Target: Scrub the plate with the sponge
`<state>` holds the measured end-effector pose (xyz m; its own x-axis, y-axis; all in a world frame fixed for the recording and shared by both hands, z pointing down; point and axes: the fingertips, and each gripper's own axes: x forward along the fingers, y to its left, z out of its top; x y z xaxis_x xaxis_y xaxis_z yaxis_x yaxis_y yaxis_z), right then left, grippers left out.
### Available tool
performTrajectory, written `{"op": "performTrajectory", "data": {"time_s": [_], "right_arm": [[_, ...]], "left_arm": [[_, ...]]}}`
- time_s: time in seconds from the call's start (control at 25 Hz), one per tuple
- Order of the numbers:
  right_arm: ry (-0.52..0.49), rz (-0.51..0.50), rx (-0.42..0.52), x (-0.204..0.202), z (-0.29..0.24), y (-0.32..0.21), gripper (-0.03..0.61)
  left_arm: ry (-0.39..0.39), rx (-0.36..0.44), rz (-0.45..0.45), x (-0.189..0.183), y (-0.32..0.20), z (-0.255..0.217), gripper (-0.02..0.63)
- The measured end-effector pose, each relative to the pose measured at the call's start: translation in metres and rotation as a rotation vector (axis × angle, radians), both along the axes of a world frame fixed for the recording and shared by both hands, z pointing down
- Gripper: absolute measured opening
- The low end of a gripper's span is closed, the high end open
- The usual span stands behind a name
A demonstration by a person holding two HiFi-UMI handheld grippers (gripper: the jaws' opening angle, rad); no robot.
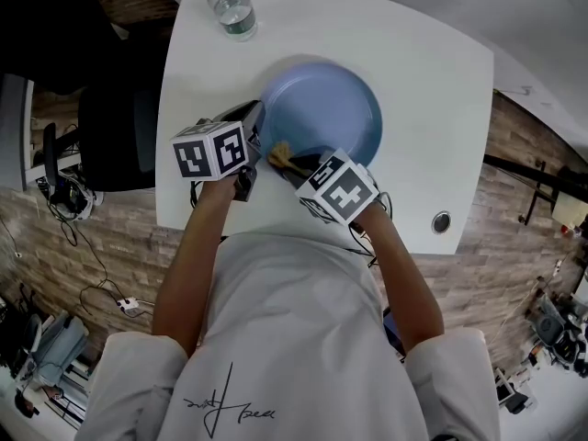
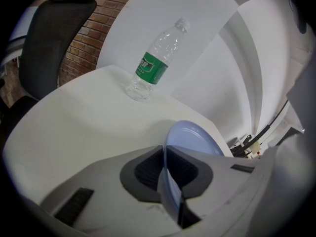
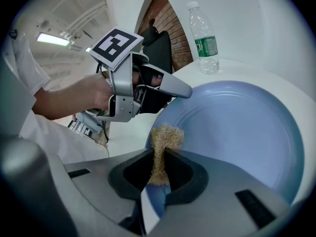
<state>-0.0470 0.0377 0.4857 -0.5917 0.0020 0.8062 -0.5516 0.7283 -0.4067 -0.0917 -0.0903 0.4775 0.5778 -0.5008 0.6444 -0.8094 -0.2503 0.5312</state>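
Observation:
A pale blue plate (image 1: pixel 322 108) lies on the white table (image 1: pixel 423 72), its left rim tilted up. My left gripper (image 1: pixel 250 145) is shut on that rim; in the left gripper view the plate's edge (image 2: pixel 170 181) runs between the two dark pads. My right gripper (image 1: pixel 292 163) is shut on a tan fibrous sponge (image 3: pixel 163 144), which is squeezed thin between the pads and touches the plate's near left part (image 3: pixel 237 127). In the head view the sponge (image 1: pixel 280 157) shows as a tan tuft at the plate's near edge.
A clear water bottle with a green label (image 1: pixel 231 7) stands upright at the table's far left corner. A black office chair (image 1: pixel 110 127) stands left of the table. A round cable hole (image 1: pixel 442 221) sits near the table's front right edge.

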Motion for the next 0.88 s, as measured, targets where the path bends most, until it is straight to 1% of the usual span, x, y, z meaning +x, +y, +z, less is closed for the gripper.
{"op": "performTrajectory", "data": {"time_s": [0.28, 0.48, 0.88], "right_arm": [[-0.014, -0.062, -0.057, 0.010, 0.001, 0.008, 0.058], [-0.016, -0.085, -0.080, 0.017, 0.001, 0.011, 0.058], [-0.011, -0.112, -0.080, 0.023, 0.000, 0.014, 0.059]], "left_arm": [[-0.016, 0.012, 0.005, 0.000, 0.000, 0.000, 0.011], [-0.015, 0.009, 0.007, 0.000, -0.001, 0.000, 0.011], [-0.018, 0.009, 0.012, 0.000, 0.000, 0.000, 0.011]]}}
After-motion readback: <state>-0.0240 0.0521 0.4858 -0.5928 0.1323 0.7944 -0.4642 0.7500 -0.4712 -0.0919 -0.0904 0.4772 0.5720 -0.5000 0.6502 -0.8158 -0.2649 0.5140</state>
